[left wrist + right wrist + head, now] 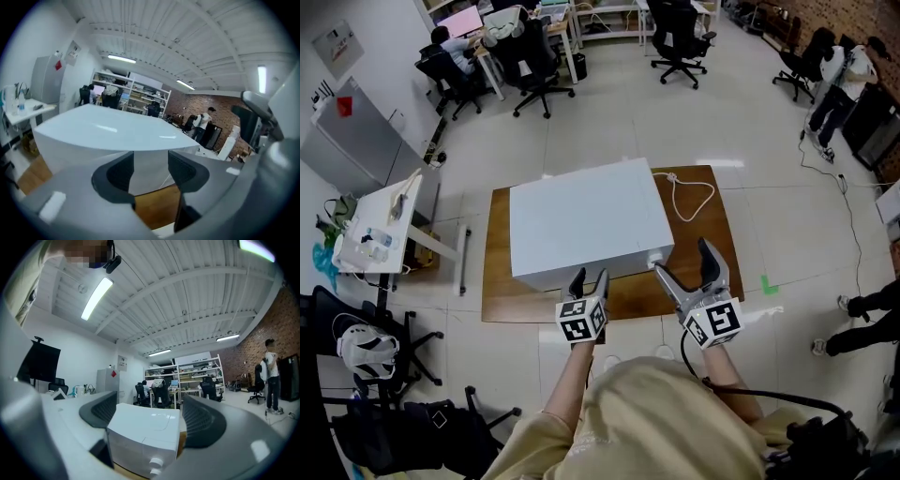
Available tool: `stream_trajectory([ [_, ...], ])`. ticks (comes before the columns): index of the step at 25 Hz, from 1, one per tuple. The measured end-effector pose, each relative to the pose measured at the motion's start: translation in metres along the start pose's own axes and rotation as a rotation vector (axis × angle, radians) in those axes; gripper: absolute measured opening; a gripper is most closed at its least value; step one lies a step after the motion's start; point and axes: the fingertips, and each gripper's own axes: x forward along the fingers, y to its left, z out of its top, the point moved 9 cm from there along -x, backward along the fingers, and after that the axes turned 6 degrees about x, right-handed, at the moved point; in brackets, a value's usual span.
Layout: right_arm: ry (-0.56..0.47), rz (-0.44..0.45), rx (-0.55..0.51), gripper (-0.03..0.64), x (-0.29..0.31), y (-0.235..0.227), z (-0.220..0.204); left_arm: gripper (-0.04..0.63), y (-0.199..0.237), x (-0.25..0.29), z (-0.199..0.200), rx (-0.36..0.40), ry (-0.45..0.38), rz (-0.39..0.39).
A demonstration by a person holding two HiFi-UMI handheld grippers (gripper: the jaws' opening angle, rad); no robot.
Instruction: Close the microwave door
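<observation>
Microwave (586, 225) sits on the wooden table (712, 244) with its door (123, 446) seemingly flush already, which may be why the left gripper (590, 277), jaws together on nothing, hovers just before its front while the right gripper (682, 257) idles alongside, jaws wide apart

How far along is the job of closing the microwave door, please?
Done, it seems: the microwave door sits flush with its front, no gap showing. In hand: nothing; the left gripper is shut and empty at the front face, the right gripper open and empty. Left: probably only drawing both grippers back.
</observation>
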Motion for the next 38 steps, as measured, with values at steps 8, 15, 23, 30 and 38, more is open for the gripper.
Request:
stream_trajectory([
  [8,-0.043,-0.042,-0.036,0.431,-0.003,0.004,0.000,0.225,-0.019,-0.088,0.083,0.249,-0.322,0.075],
  [15,-0.073,-0.051,-0.017,0.431,-0.015,0.011,-0.001,0.236,-0.032,-0.143,0.118,0.359,-0.501,0.157],
  [23,-0.068,-0.040,-0.053,0.430,-0.025,0.021,0.002,0.276,-0.043,-0.146,0.105,0.343,-0.495,0.160],
  [30,-0.054,-0.036,-0.059,0.430,-0.031,0.027,0.005,0.276,-0.046,-0.151,0.101,0.333,-0.501,0.149],
  [38,-0.040,-0.043,-0.066,0.430,-0.029,0.031,0.006,0.276,-0.046,-0.149,0.105,0.344,-0.477,0.135],
])
